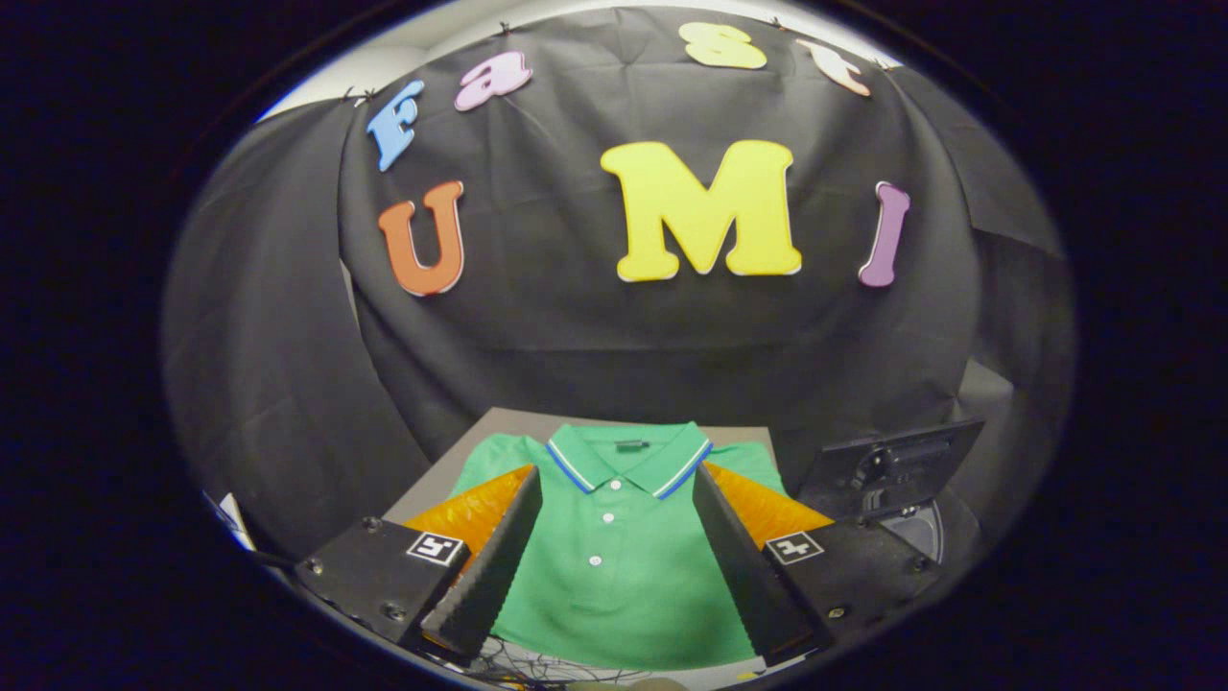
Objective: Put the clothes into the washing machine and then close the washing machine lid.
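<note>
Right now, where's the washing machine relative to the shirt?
In the gripper view, the washing machine sits right of the green shirt, lid raised, beyond the open tongs that frame the shirt.

Green short-sleeved polo shirt (614,566) with blue-and-white trimmed collar, spread flat, buttoned front up, dark washing machine (887,480) just beside it, lid raised

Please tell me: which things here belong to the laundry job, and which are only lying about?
For the job:
- green polo shirt, flat, between the open claw's fingers
- washing machine, lid raised, beside the shirt

Lying about:
- grey board under the shirt
- tangled cables
</note>
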A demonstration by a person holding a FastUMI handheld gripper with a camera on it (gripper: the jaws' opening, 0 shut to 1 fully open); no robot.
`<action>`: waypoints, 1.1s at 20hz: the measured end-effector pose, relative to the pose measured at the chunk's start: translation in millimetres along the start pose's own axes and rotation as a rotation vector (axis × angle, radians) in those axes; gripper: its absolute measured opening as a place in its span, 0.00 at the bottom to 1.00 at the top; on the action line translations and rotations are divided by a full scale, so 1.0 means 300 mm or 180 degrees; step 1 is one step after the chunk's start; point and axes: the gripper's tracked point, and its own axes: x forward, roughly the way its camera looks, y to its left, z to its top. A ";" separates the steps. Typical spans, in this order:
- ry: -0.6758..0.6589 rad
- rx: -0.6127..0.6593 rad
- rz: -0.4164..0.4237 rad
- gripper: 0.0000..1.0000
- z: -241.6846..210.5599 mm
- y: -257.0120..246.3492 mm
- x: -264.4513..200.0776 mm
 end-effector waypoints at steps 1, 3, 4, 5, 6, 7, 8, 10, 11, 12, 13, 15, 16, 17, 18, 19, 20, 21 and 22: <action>0.0039 -0.0014 -0.0019 0.99 -0.012 0.002 0.028; 0.0152 -0.0042 -0.0079 0.99 -0.048 0.002 0.081; 0.0227 -0.0030 -0.0104 0.99 -0.070 0.000 0.109; 0.0312 -0.0013 -0.0114 0.99 -0.099 -0.001 0.128; 0.0412 0.0005 -0.0139 0.99 -0.125 -0.006 0.149; 0.0498 0.0005 -0.0153 0.99 -0.148 -0.009 0.172; 0.0569 0.0011 -0.0175 0.99 -0.167 -0.016 0.185; 0.0629 0.0012 -0.0223 0.99 -0.189 -0.023 0.206; 0.0659 -0.0004 -0.0247 0.99 -0.195 -0.028 0.212; 0.0683 -0.0011 -0.0251 0.99 -0.206 -0.027 0.220; 0.0708 -0.0013 -0.0270 0.99 -0.214 -0.030 0.228; 0.0739 -0.0032 -0.0309 0.99 -0.221 -0.031 0.230; 0.0767 -0.0050 -0.0327 0.99 -0.225 -0.031 0.235; 0.0789 -0.0061 -0.0355 0.99 -0.226 -0.031 0.236; 0.0821 -0.0079 -0.0367 0.99 -0.228 -0.028 0.236; 0.0856 -0.0102 -0.0372 0.99 -0.228 -0.028 0.234; 0.0883 -0.0094 -0.0374 0.99 -0.228 -0.028 0.235; 0.0898 -0.0083 -0.0370 0.99 -0.229 -0.027 0.237; 0.0909 -0.0080 -0.0366 0.98 -0.231 -0.027 0.237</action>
